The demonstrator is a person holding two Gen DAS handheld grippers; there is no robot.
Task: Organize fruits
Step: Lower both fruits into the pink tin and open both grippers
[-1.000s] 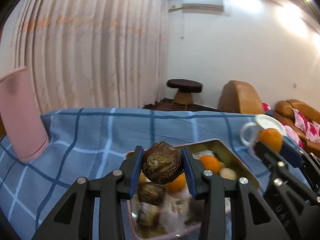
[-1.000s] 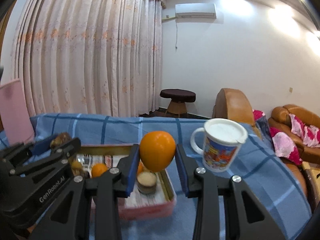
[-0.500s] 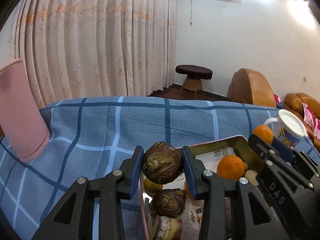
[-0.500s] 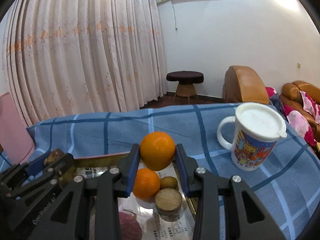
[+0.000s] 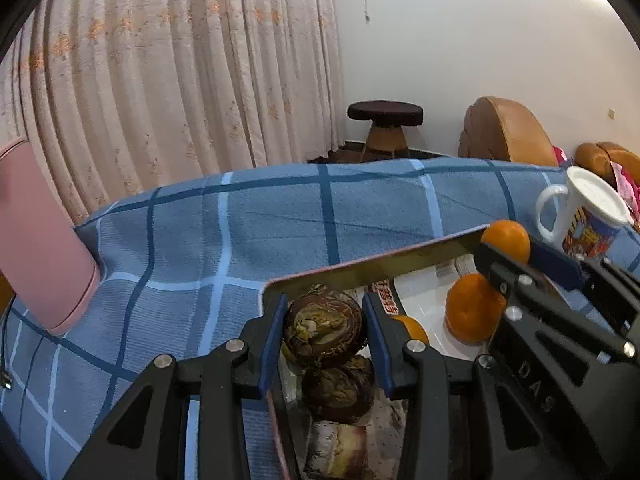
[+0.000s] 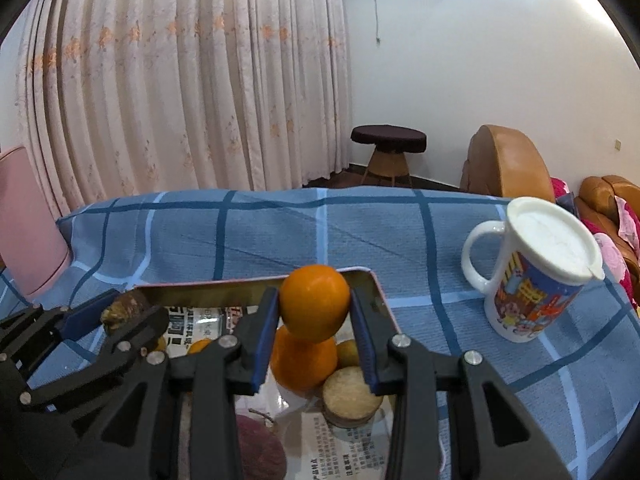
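A metal tray [image 5: 372,265] [image 6: 240,284] lined with paper sits on the blue checked cloth. My left gripper [image 5: 324,330] is shut on a dark brown wrinkled fruit [image 5: 324,326], held over the tray's near left corner. A second brown fruit [image 5: 340,390] lies in the tray just below it. My right gripper [image 6: 314,320] is shut on an orange [image 6: 314,302] [image 5: 506,240] above the tray's right end. Under it lie another orange [image 6: 304,362] [image 5: 472,308], a small yellowish fruit [image 6: 347,354] and a tan round piece [image 6: 352,396]. The left gripper [image 6: 116,316] shows at the left of the right wrist view.
A lidded white mug [image 6: 532,268] [image 5: 584,224] with a colourful print stands on the cloth right of the tray. A pink upright object [image 5: 40,240] [image 6: 28,224] stands at the far left. A purple fruit [image 6: 260,448] lies in the tray's near part. Beyond the table are curtains, a stool and armchairs.
Both grippers have tipped further down and moved closer over the tray, each still holding its fruit. The tray and mug now sit larger and nearer in both views.
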